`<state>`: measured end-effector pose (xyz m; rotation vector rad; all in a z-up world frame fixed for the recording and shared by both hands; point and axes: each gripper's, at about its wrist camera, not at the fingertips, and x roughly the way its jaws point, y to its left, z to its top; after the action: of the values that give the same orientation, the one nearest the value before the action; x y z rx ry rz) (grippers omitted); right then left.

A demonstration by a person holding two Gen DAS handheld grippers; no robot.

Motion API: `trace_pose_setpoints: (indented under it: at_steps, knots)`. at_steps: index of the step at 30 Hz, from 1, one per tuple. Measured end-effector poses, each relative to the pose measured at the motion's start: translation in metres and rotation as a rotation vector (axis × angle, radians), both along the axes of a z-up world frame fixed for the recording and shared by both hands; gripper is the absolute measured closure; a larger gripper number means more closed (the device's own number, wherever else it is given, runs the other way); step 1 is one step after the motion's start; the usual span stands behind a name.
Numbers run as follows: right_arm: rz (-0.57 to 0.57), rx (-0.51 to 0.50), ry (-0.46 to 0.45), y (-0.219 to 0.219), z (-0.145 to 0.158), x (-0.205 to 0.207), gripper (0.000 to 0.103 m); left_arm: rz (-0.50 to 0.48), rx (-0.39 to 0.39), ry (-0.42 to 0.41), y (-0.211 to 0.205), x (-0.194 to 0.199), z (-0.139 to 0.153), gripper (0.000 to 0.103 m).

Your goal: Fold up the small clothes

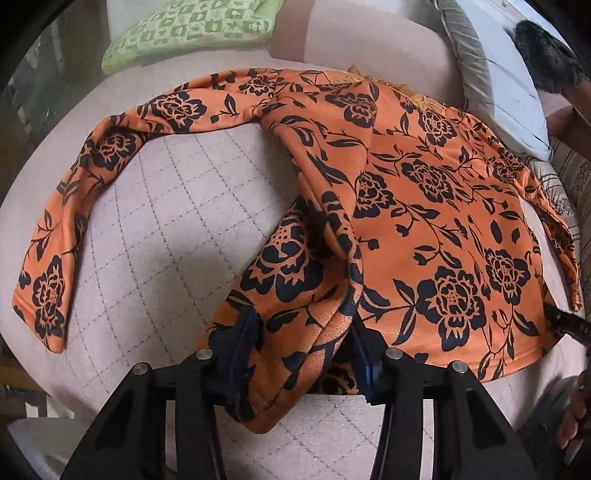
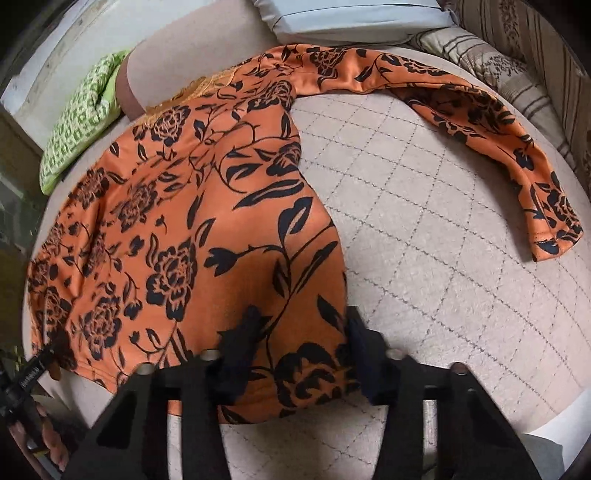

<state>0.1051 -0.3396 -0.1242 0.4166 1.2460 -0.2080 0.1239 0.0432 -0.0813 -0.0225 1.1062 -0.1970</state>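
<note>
An orange long-sleeved top with black flowers lies spread out on a pale quilted cushion with a stitched diamond pattern. The body of the top lies flat. One sleeve stretches far out to the side and bends down at the end. The other sleeve does the same on the other side.

The left gripper is a black pair of tongs with dark blue pads. It is down at the bottom corner of the top. A bunched fold of the orange cloth sits between its two fingers, and the cloth is puffed up there. The fingers are about half way open. The pads look like they touch the cloth on both sides, but I cannot tell if they squeeze it tight.

The right gripper is at the other bottom corner of the top. It is a bit blurry. The hem of the top goes between its two dark fingers. They are partly open too. I cannot tell if they pinch the cloth yet.

A green checked pillow lies at the back of the cushion. A white and grey pillow is near the collar of the top. A striped beige cushion sits beside it.
</note>
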Motion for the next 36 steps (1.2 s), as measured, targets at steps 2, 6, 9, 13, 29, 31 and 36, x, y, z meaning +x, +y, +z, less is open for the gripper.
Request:
trace_pose_setpoints:
  at_steps: [2, 6, 9, 13, 29, 31, 36]
  knots:
    - [-0.003, -0.021, 0.019, 0.0, -0.002, 0.0, 0.088, 0.003, -0.002, 0.006, 0.004, 0.0, -0.001, 0.082]
    - [-0.025, 0.03, 0.017, -0.006, 0.003, -0.007, 0.098, 0.016, -0.086, 0.044, 0.02, -0.007, 0.004, 0.097]
    - [-0.045, 0.051, 0.004, -0.008, 0.017, -0.022, 0.099, 0.03, -0.07, 0.058, 0.034, -0.017, 0.015, 0.099]
    - [-0.05, 0.082, -0.032, -0.006, 0.041, -0.046, 0.1, 0.058, -0.112, 0.098, 0.057, -0.029, 0.031, 0.099]
    - [-0.019, -0.034, 0.114, -0.011, 0.034, -0.035, 0.091, 0.055, 0.179, 0.157, 0.055, -0.028, 0.041, 0.091]
    - [-0.06, -0.059, 0.069, -0.018, 0.043, -0.037, 0.061, 0.051, 0.164, 0.086, 0.049, -0.037, 0.055, 0.087]
    - [-0.189, -0.162, -0.25, -0.053, 0.11, -0.056, 0.016, 0.136, 0.014, -0.202, 0.041, -0.08, 0.119, 0.027]
